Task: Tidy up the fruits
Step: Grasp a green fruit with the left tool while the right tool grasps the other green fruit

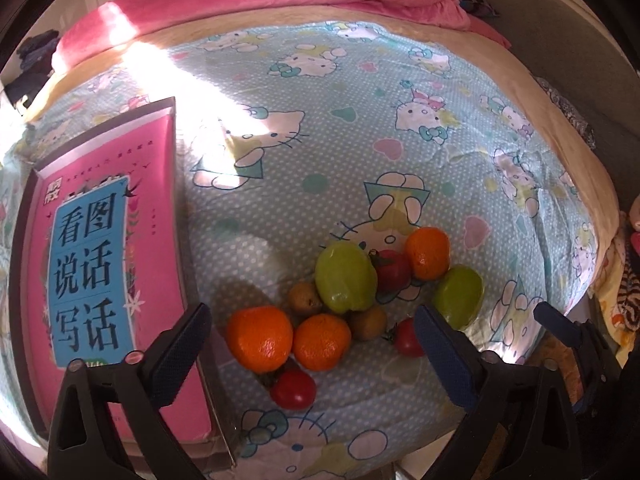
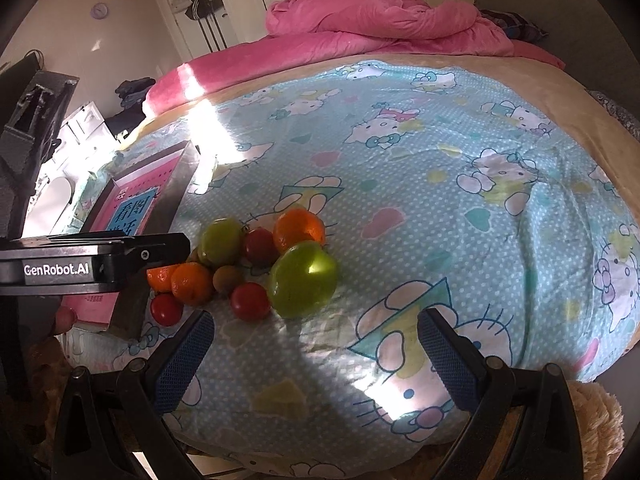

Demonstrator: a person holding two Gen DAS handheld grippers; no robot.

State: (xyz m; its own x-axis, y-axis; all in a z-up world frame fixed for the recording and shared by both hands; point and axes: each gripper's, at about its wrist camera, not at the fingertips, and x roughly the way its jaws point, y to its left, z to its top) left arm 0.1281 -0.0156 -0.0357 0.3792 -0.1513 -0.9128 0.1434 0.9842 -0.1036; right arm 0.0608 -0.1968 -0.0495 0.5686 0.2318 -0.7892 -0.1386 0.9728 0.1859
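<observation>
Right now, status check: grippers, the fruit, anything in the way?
Left gripper open, empty, over the fruit pile. Right gripper open, empty, short of it. Fruit loose on the bedsheet, unsorted. Tray with pink book beside pile; nothing blocking.

A pink book lies beside a pink duvet.

In the right wrist view the left hand-held gripper covers part of one orange and much of the pink book. The smaller brown fruits, possibly kiwis, cannot be confirmed.
</observation>
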